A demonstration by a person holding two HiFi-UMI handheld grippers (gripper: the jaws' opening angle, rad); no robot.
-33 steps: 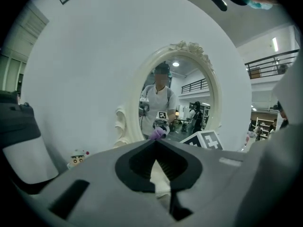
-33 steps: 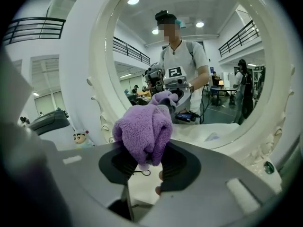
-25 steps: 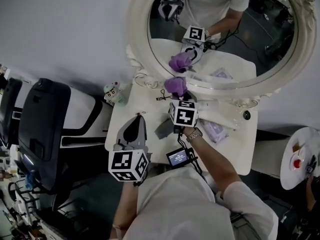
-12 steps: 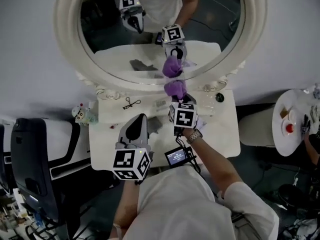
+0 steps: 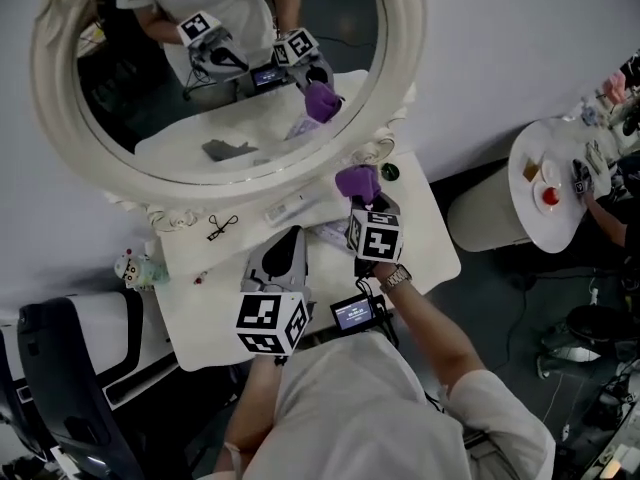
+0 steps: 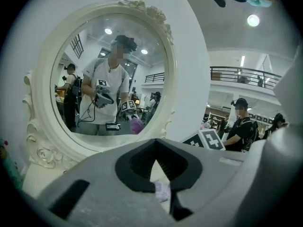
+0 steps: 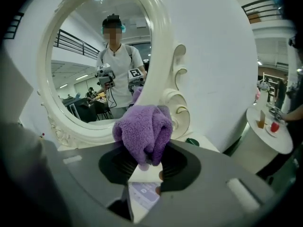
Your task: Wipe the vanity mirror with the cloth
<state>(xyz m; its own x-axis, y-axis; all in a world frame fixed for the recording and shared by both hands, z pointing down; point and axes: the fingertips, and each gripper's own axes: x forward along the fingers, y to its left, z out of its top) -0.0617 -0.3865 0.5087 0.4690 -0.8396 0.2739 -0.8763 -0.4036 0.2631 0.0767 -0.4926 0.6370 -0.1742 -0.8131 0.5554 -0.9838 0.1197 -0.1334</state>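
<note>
Cloth [image 7: 142, 129], purple, clamped in right gripper [image 7: 144, 167], just beside mirror [image 5: 215, 68] frame's right end. Left gripper [image 5: 289, 240] closed, empty, nearer, over white table [image 5: 430, 240].

The left gripper [image 6: 164, 189] fills the near edge, its gray jaws closed tip to tip with nothing between them. Beyond it on the left stands an oval mirror [image 6: 171, 74] in a carved white frame. Its glass reflects a person holding two grippers and a purple cloth [image 6: 137, 125]. A marker cube [image 6: 211, 139] shows just right of the frame.
</note>
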